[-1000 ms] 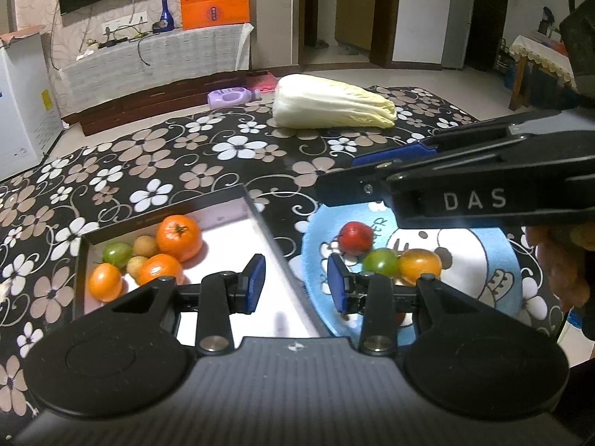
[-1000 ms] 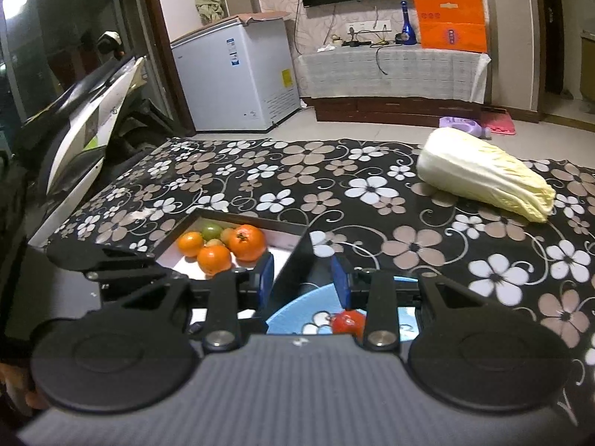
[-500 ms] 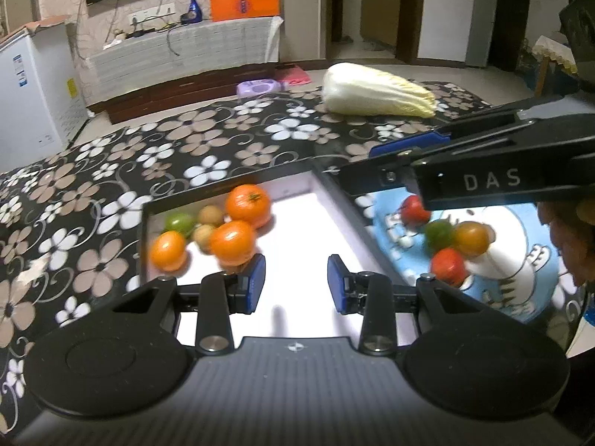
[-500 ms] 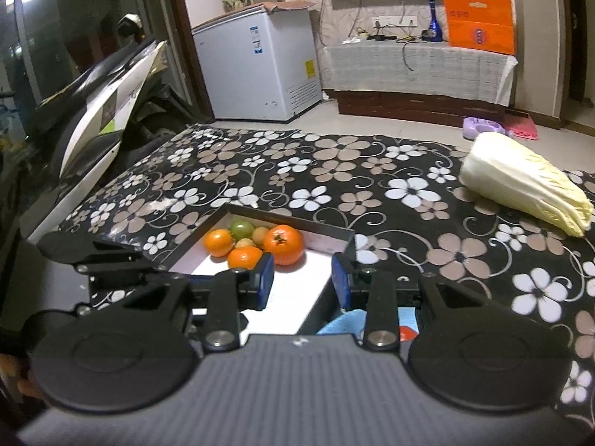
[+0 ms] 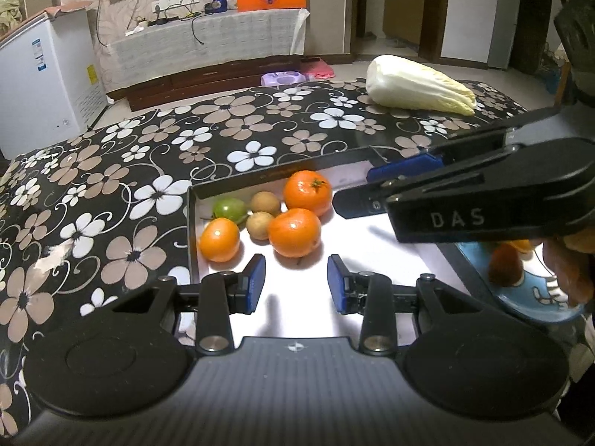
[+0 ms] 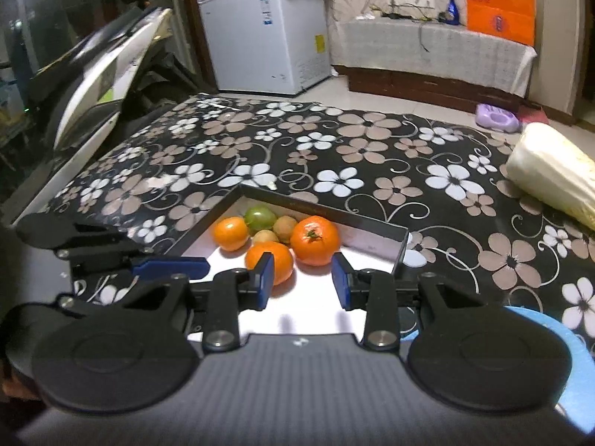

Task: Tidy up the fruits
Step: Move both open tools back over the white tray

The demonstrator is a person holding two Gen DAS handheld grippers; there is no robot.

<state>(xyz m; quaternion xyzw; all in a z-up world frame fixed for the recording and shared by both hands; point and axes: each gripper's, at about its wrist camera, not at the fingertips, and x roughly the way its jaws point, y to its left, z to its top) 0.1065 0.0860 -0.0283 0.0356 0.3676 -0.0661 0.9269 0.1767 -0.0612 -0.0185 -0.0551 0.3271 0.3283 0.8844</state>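
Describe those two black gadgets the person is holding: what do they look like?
Both grippers, the left gripper and the right gripper, are matte black plastic with blue fingers, round discs, silver screws and a ribbed body. One bears white letters "DAS".

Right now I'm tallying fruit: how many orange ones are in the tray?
3, bunched in the tray's far left corner: one by the left wall, one in the middle, one farthest back. Nothing looks hidden.
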